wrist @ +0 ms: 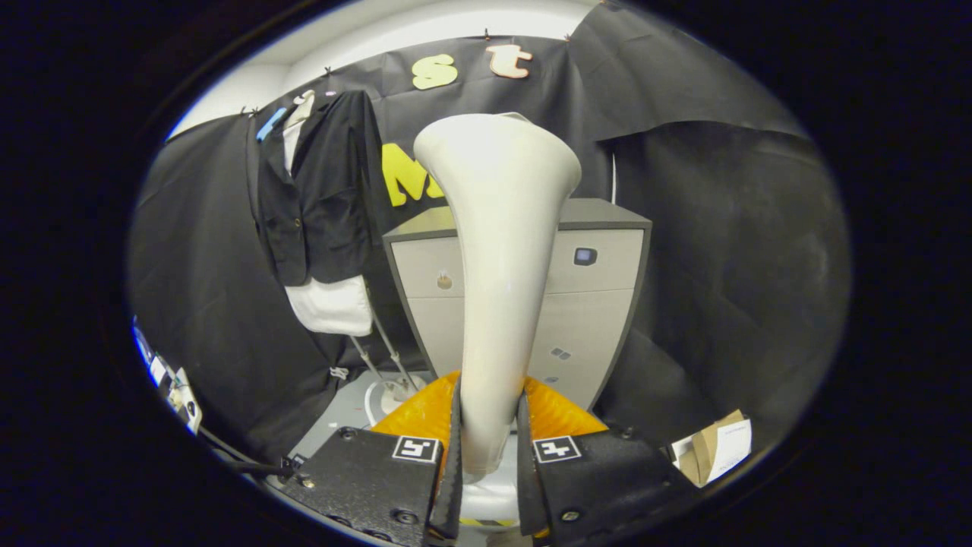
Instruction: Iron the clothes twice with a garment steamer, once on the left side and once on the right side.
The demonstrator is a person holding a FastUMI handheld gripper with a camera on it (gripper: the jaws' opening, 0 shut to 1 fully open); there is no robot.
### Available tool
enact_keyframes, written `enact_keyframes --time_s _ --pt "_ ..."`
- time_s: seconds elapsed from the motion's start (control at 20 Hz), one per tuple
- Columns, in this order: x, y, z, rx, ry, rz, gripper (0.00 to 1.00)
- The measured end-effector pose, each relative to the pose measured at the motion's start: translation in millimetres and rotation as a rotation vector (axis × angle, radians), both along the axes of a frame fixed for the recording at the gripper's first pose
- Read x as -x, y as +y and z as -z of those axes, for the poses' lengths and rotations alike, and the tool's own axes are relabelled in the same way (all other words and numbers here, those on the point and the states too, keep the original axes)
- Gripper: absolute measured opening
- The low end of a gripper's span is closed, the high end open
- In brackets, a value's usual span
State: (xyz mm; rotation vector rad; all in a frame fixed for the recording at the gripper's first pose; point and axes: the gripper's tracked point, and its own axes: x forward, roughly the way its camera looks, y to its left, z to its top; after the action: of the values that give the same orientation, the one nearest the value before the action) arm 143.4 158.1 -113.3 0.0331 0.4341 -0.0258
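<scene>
A cream garment steamer (pixel 497 251) stands upright between my fingers, its narrow handle pinched by both pads and its wide head flaring upward. My gripper (pixel 490 448) is shut on that handle. A black jacket (pixel 323 194) over a white shirt (pixel 332 304) hangs on a form to the left, well beyond the fingers and apart from the steamer head. The steamer's body hides the middle of the cabinet behind it.
A grey drawer cabinet (pixel 592 289) stands straight ahead behind the steamer. Thin stand legs (pixel 383 353) run down from the garment to a white base (pixel 391 395) on the floor. A cardboard box with paper (pixel 717 448) lies at the lower right.
</scene>
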Motion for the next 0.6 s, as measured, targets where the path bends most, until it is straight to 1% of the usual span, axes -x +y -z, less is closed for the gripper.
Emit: enact_keyframes --time_s 0.4,0.6 --pt "3 29 -4 0.025 -0.009 -0.036 0.32" --pt "0 36 -6 0.038 -0.012 -0.036 0.32"
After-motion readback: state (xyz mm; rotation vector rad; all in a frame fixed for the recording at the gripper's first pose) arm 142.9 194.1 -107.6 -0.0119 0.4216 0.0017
